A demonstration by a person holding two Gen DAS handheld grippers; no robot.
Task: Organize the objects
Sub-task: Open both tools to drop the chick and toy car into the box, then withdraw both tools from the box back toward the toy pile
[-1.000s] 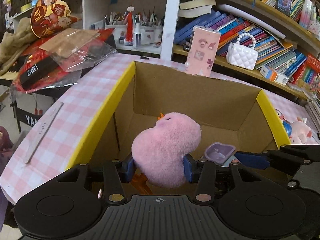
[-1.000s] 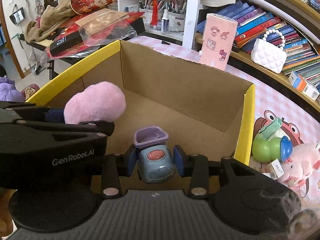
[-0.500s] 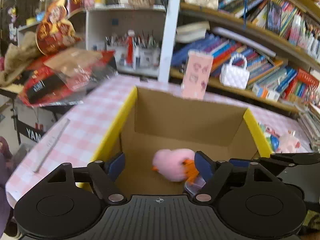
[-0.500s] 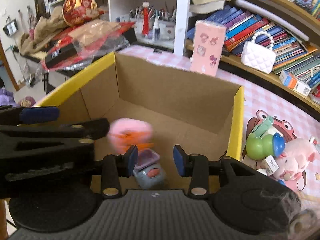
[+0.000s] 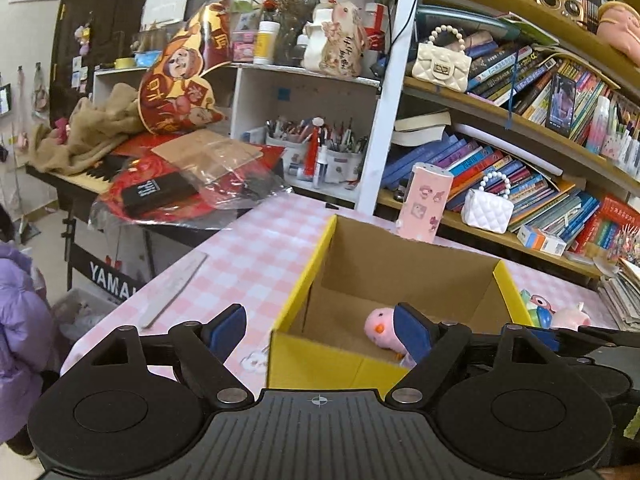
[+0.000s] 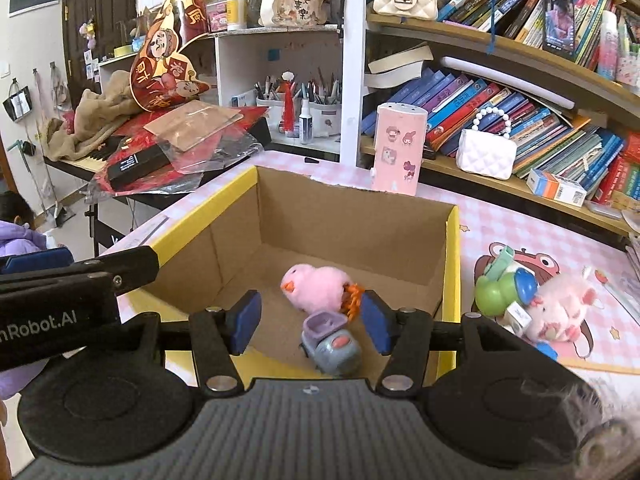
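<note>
Right wrist view is showing the pink plush chick [image 6: 316, 286] lying on the floor of the yellow-rimmed cardboard box [image 6: 452, 264], with the grey toy truck [image 6: 332, 340] sitting just beside it, nearer the camera. Both the right claw [image 6: 310, 322] and the left claw [image 5: 320, 326] are opening wider and gripping nothing, while the box is sitting on the pink checked counter [image 5: 256, 256] near a pink piglet plush [image 6: 560, 308]
</note>
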